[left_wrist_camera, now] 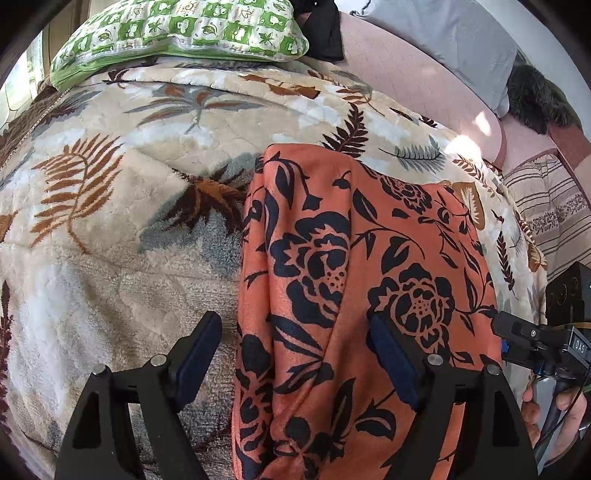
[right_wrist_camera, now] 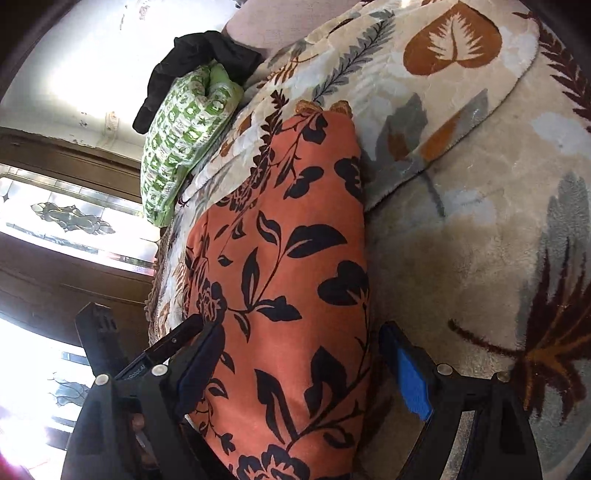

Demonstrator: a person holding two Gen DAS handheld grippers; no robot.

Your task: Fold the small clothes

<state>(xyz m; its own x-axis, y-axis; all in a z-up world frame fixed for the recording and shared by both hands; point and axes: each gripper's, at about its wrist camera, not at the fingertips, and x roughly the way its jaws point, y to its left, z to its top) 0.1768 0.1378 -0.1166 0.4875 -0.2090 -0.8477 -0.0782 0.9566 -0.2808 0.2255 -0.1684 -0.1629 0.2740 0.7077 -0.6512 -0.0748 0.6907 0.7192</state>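
An orange garment with a black flower print (left_wrist_camera: 351, 280) lies folded in a long strip on a beige leaf-patterned blanket (left_wrist_camera: 110, 221). My left gripper (left_wrist_camera: 295, 328) is open, its jaws straddling the garment's near left edge just above the cloth. My right gripper (right_wrist_camera: 301, 347) is open too, its jaws wide on either side of the same garment (right_wrist_camera: 295, 277), which lies on the blanket (right_wrist_camera: 480, 240). The right gripper also shows in the left wrist view (left_wrist_camera: 532, 339), at the garment's right edge, in a hand.
A green checked pillow (left_wrist_camera: 177, 29) lies at the far end of the bed, with black cloth (left_wrist_camera: 325, 33) beside it. A pink headboard or sofa back (left_wrist_camera: 406, 81), a grey cushion (left_wrist_camera: 450, 37) and striped bedding (left_wrist_camera: 546, 206) are on the right. A wooden door with glass (right_wrist_camera: 55, 221) stands beyond the bed.
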